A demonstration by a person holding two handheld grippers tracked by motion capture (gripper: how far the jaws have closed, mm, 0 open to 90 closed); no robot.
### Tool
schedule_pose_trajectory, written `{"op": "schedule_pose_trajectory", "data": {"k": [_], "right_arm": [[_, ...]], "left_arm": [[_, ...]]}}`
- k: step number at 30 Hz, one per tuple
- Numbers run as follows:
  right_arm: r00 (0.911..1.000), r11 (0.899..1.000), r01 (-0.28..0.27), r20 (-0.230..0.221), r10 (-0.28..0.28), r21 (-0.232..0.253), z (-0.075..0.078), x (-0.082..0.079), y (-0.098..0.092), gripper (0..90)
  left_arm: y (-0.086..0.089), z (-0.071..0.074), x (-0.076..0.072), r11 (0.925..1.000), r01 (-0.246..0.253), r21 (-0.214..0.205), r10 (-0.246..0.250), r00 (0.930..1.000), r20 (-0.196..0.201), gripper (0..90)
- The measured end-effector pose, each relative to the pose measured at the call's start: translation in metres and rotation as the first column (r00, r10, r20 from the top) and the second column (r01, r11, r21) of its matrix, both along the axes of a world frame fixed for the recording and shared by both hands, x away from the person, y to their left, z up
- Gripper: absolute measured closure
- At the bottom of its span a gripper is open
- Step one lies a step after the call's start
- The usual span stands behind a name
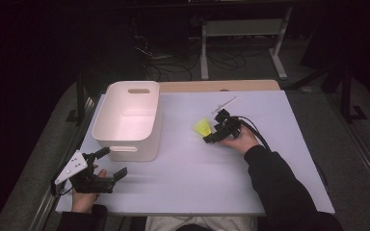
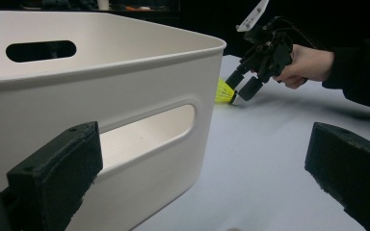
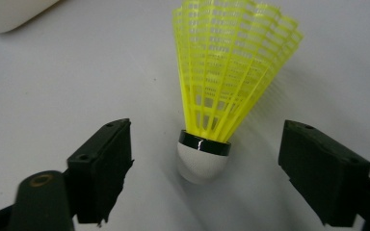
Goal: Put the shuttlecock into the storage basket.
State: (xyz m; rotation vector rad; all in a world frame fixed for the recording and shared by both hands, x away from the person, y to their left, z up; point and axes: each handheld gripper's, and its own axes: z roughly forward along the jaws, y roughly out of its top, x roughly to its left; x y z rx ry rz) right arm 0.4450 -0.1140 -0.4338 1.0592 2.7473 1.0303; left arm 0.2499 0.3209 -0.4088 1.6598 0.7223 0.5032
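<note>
The shuttlecock lies on the table between the jaws of the right gripper, its white cork nearest the gripper and its yellow skirt fanning away from it. Both jaws stand clear of the cork, with a gap on each side, so the gripper is open around the shuttlecock and nothing is held yet. The step in hand looks like the grasp: the gripper is lined up and the cork sits roughly midway between the pads. The next move calls for closing on the cork or the dark band just above it, rather than on the soft skirt, which would likely give way or flick out. The bin stands beyond the skirt, off to the gripper's left, and seems the likely place for the shuttlecock after a lift. The left gripper rests by the bin's near wall, jaws wide apart and holding nothing, well away from the shuttlecock.
</note>
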Motion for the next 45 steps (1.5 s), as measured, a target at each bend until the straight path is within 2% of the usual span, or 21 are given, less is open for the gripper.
{"op": "schedule_pose_trajectory", "data": {"k": [5,9,23,30,45], "right_arm": [[0.9999,1.0,-0.01,-0.003,0.01,-0.004,-0.002,-0.001,0.001,34.0],[0.9999,1.0,-0.011,-0.002,0.011,-0.006,-0.002,-0.001,0.001,41.9],[0.9998,0.999,0.006,-0.02,-0.006,-0.033,0.0,-0.001,0.0,61.3],[0.9997,0.999,-0.002,-0.022,0.001,-0.035,0.0,-0.001,-0.002,63.1],[1.0,1.0,0.007,0.005,-0.007,-0.015,0.018,-0.005,-0.011,63.5]], "left_arm": [[0.0,0.0,0.0,1.0,0.0,0.0,0.0,1.0,0.0,0.0],[0.0,0.0,0.0,1.0,0.0,0.0,0.0,1.0,-0.001,0.0],[0.0,0.0,0.0,1.0,0.001,0.001,-0.001,1.0,-0.001,0.0],[0.0,0.0,0.0,1.0,0.0,-0.001,0.0,1.0,-0.001,0.0],[0.001,0.0,-0.001,1.0,-0.003,-0.006,0.003,1.0,-0.004,0.0]]}}
